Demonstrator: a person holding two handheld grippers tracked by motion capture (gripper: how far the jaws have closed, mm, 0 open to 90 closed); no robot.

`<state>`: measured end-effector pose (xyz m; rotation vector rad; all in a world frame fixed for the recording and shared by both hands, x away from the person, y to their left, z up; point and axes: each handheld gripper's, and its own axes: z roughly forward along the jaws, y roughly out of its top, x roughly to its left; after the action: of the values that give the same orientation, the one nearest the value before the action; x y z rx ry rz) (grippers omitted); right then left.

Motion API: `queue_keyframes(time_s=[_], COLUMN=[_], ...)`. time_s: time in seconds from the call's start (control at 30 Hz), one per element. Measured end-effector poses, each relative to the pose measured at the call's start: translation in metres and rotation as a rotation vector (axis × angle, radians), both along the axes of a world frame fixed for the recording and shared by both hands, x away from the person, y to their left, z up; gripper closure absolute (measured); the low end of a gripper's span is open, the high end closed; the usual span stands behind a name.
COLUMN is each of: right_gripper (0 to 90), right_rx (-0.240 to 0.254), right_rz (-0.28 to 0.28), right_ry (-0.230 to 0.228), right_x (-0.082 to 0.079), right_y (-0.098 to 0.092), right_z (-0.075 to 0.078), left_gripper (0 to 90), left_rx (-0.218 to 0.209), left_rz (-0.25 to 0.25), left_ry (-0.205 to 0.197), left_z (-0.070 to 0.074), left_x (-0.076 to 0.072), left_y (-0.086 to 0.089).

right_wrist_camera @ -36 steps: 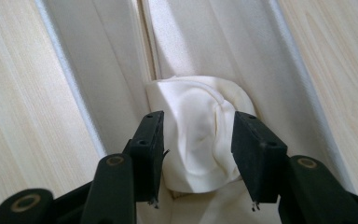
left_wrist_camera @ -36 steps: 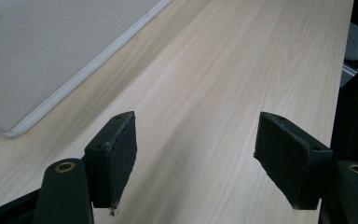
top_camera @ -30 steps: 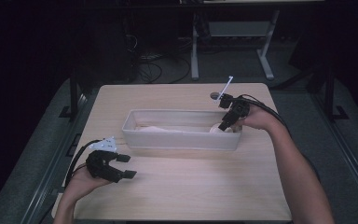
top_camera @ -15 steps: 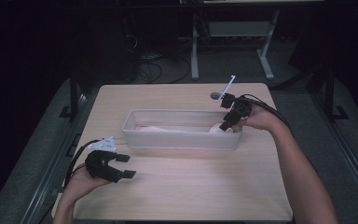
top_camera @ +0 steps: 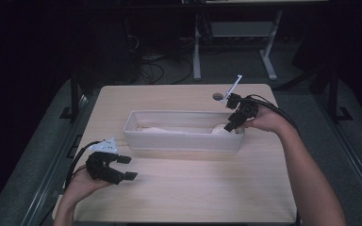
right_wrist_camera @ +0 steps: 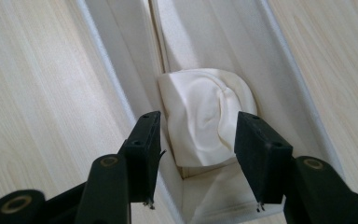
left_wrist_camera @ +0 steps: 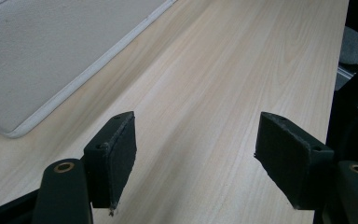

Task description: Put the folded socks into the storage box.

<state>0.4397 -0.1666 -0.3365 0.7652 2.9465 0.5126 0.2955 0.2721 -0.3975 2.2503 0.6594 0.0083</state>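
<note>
Right gripper view: right gripper (right_wrist_camera: 199, 161) open, just widened, around cloth (right_wrist_camera: 205, 114) at frame centre, in bin (right_wrist_camera: 286, 84). Risk: left pad snagging bin wall. Left gripper (left_wrist_camera: 198, 158) wide, empty.

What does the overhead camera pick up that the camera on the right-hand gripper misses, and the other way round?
The high view alone takes in the whole light wooden table, the left gripper resting open on it, both forearms and the dark floor around. The right gripper view alone shows the folds of the soft white crumpled lump close up, with the right gripper open just above it. Both share the long white plastic bin and that lump at its end.
</note>
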Motion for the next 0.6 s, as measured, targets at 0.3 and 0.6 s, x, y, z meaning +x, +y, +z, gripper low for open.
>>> queue_keyframes(time_s=[0.3,0.6], right_gripper=[49.8,50.0], right_rx=[0.001,0.010], right_rz=[0.002,-0.001], right_ry=[-0.014,-0.017], right_x=[-0.006,-0.015], right_y=[-0.002,-0.006], right_z=[0.005,0.008], left_gripper=[28.6,28.6], left_rx=[0.003,0.008], left_rz=[0.002,0.000], left_ry=[-0.002,-0.006], left_z=[0.000,0.000], left_x=[0.000,0.000], left_y=[0.000,-0.001])
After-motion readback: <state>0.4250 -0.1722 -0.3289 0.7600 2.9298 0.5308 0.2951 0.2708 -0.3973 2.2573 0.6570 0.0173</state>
